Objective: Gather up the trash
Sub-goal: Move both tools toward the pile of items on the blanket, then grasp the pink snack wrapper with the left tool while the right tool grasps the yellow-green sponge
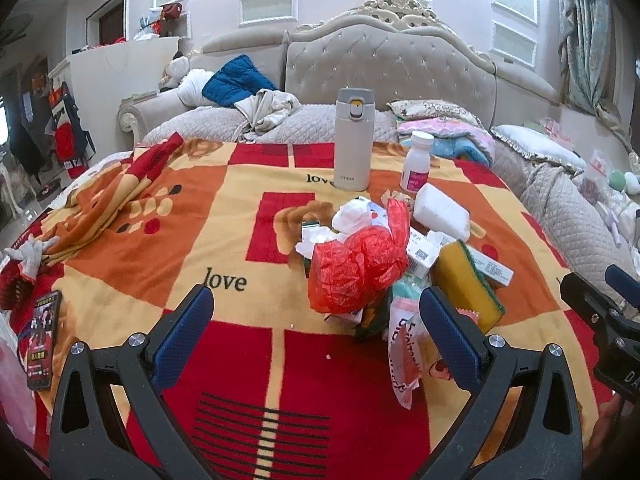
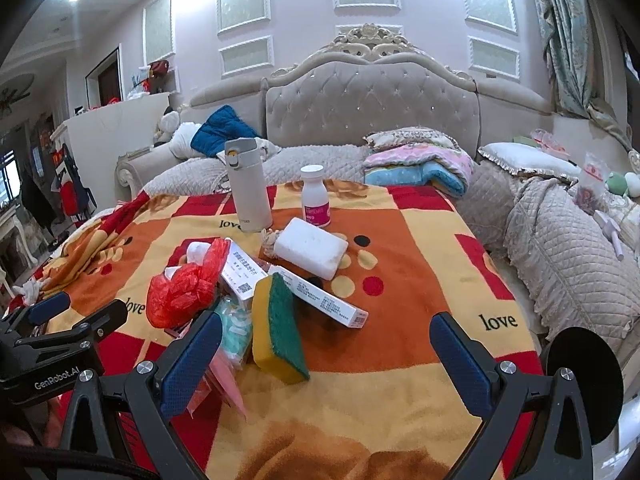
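A pile of trash lies on the red and orange "love" blanket (image 1: 224,208): a crumpled red plastic bag (image 1: 356,268), white tissue (image 1: 350,216), small cartons (image 1: 420,252), a pink wrapper (image 1: 404,348) and a yellow-green sponge (image 1: 468,284). My left gripper (image 1: 316,320) is open and empty, just in front of the red bag. In the right wrist view the red bag (image 2: 182,292), the sponge (image 2: 278,328) and a long white carton (image 2: 320,294) lie ahead-left. My right gripper (image 2: 326,344) is open and empty, right of the sponge.
A beige thermos (image 1: 354,140), a white pill bottle (image 1: 416,162) and a white foam block (image 1: 442,212) stand behind the pile. A phone (image 1: 42,340) lies at the left edge. Pillows and folded quilts (image 2: 420,164) sit by the headboard.
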Tool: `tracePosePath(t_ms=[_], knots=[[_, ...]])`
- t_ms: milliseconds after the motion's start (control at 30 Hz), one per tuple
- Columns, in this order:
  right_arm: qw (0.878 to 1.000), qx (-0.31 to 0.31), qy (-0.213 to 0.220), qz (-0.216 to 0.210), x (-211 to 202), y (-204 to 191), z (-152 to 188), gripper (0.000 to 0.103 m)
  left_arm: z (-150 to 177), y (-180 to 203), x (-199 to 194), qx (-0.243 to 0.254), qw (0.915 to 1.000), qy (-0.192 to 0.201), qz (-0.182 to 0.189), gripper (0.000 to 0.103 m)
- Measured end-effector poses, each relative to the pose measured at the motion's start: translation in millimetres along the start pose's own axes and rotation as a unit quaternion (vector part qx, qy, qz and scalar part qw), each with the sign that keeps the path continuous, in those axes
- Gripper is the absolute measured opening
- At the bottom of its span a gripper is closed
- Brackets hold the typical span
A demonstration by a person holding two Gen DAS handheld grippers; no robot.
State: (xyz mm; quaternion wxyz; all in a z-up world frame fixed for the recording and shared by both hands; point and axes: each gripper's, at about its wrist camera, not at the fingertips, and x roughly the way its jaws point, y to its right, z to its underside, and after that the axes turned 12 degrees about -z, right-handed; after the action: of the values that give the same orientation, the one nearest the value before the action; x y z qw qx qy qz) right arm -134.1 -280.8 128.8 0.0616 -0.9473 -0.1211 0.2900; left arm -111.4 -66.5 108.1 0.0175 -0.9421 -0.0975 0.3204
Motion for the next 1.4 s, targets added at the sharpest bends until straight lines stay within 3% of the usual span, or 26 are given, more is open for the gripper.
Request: tracePosePath(t_ms=[1133, 1400], knots=[[1.000, 0.001, 0.008, 0.002, 4.4, 2.0, -2.4, 0.103, 0.9, 4.3, 0.9, 0.005, 1.0000, 0.005, -0.004, 0.102], [1.000, 0.002, -0.012, -0.006, 11.9, 4.4, -0.4, 0.103, 1.6, 0.6, 7.7, 0.003, 1.0000, -0.008, -0.001, 0.102]])
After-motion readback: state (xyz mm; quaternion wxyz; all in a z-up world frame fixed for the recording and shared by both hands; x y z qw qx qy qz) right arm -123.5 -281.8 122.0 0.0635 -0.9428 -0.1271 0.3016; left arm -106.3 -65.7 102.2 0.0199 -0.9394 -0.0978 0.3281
